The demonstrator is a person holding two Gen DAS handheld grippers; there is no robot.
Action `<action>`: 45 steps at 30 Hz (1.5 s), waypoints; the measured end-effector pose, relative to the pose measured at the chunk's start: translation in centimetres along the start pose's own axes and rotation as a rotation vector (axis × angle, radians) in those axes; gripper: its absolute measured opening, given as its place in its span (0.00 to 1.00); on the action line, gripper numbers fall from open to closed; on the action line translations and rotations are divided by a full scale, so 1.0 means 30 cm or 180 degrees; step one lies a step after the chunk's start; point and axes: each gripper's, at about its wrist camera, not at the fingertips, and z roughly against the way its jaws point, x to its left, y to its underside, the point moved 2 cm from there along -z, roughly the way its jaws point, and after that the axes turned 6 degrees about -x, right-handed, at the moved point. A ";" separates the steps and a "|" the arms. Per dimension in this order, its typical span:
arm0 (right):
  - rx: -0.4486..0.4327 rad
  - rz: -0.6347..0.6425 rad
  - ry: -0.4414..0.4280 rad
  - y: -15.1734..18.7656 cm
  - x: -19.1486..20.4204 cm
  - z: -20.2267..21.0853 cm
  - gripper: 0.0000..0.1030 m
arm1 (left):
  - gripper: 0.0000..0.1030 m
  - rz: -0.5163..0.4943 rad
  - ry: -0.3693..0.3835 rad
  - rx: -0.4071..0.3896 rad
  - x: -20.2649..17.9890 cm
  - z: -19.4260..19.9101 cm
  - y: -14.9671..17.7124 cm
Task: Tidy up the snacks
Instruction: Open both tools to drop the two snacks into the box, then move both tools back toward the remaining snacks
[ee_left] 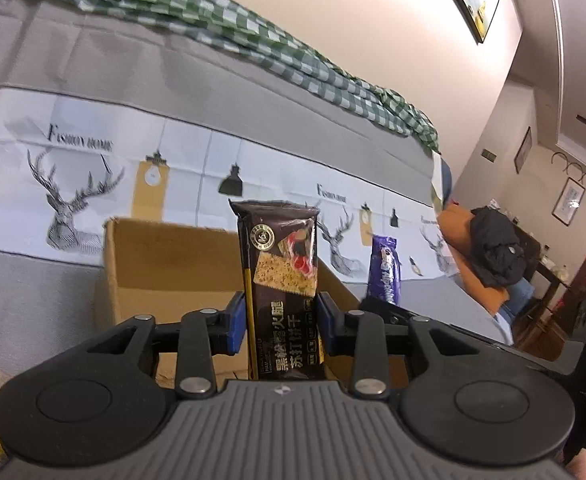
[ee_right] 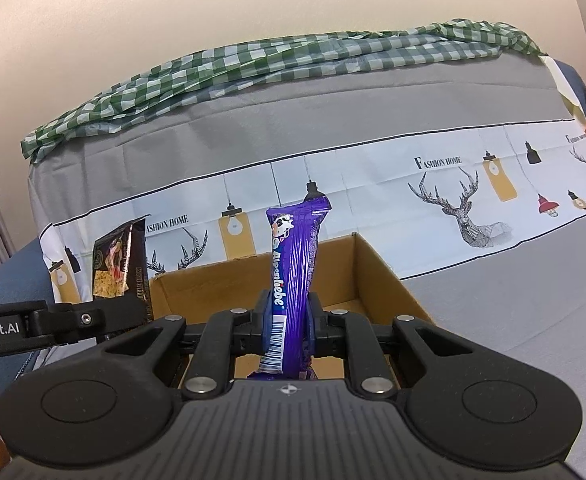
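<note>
**Two snacks up, one box below**

Both packs stand upright, long axis vertical. The left gripper (ee_left: 281, 322) clamps the dark cracker pack (ee_left: 281, 280); the right gripper (ee_right: 287, 326) pinches the purple candy tube (ee_right: 293, 280) (label reading upward). Each hangs over the open cardboard box's (ee_right: 373, 272) near edge, roomy inside.

Both wrist views are evenly and fairly brightly lit by soft indoor light; shadows are faint; strong fisheye bending curves the cream wall (ee_right: 253, 8) and dark corners vignette each frame; the left view is slightly soft, with blur on the green-and-white checked cloth (ee_left: 197, 12); the right view is sharper.
</note>
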 end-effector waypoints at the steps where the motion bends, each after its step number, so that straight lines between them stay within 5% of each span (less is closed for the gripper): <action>1: 0.0004 0.0003 -0.0009 0.001 0.002 0.000 0.19 | 0.55 0.0018 0.0015 0.0034 0.001 -0.005 0.002; 2: 0.0015 0.0002 -0.0006 0.002 0.004 -0.002 0.22 | 0.58 0.0014 0.0002 0.0042 0.000 -0.006 0.004; 5: 0.0058 0.0010 0.0028 0.006 0.010 -0.009 0.51 | 0.58 -0.0028 -0.0038 0.0022 0.000 -0.001 0.004; 6: 0.0058 0.0019 0.0035 0.007 0.011 -0.010 0.51 | 0.58 -0.0013 -0.0038 0.0011 0.004 0.003 0.002; 9: 0.0051 0.0016 0.0043 0.008 0.013 -0.011 0.52 | 0.56 0.0007 -0.0064 -0.0020 0.021 0.016 -0.005; 15: 0.0069 -0.0009 0.0041 0.009 0.030 -0.019 0.52 | 0.30 0.0139 -0.0128 -0.0027 0.080 0.063 -0.019; 19: 0.0047 0.0010 0.0024 0.015 0.069 -0.018 0.48 | 0.23 0.0277 -0.0224 0.0001 0.142 0.112 -0.027; 21: 0.0042 -0.0006 -0.0031 0.018 0.093 -0.018 0.30 | 0.23 0.0336 -0.0298 0.0012 0.180 0.147 -0.034; 25: 0.0063 -0.0106 -0.0179 0.029 0.146 -0.011 0.24 | 0.23 0.0512 -0.0443 0.0060 0.296 0.231 -0.052; 37: 0.0570 -0.0304 -0.1211 0.123 0.424 -0.006 0.24 | 0.23 0.1442 -0.1370 0.0535 0.705 0.418 0.029; 42: 0.0990 -0.0111 -0.1606 0.214 0.574 -0.014 0.26 | 0.26 0.1860 -0.1481 0.0747 0.786 0.423 0.078; 45: 0.1149 0.0072 -0.1615 0.275 0.654 -0.017 0.26 | 0.26 0.1880 -0.1545 0.0822 0.796 0.414 0.088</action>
